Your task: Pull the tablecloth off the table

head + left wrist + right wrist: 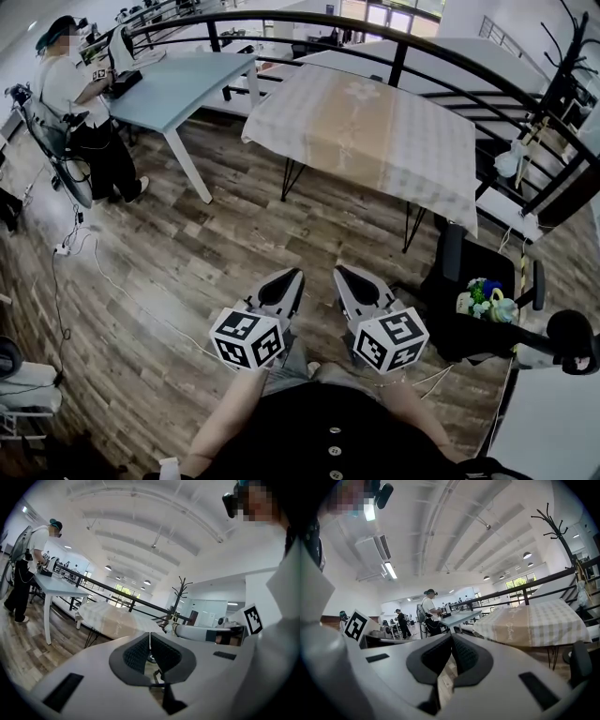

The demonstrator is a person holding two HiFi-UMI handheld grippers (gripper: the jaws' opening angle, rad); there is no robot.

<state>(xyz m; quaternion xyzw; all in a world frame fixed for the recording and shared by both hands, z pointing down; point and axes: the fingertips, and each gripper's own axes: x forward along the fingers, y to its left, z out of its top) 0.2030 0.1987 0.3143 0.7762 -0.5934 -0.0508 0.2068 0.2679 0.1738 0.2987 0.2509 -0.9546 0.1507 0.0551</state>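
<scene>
Pre-approach: my left claw (292, 277) and right claw (346, 275) hung clenched, empty.
The beige checked fabric tablecloth (375, 131) lay well ahead; reaching its hem came next, I judged.

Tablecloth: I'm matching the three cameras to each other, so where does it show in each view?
Head view: the tablecloth lies upper centre-right.
Left gripper view: left of centre, at mid-height.
Right gripper view: right side, just below mid-height.
Shared landmark: the black railing running behind it in all three.

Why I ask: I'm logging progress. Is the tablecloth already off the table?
No, in the head view the tablecloth lies spread over the table, hanging over its edges.
</scene>
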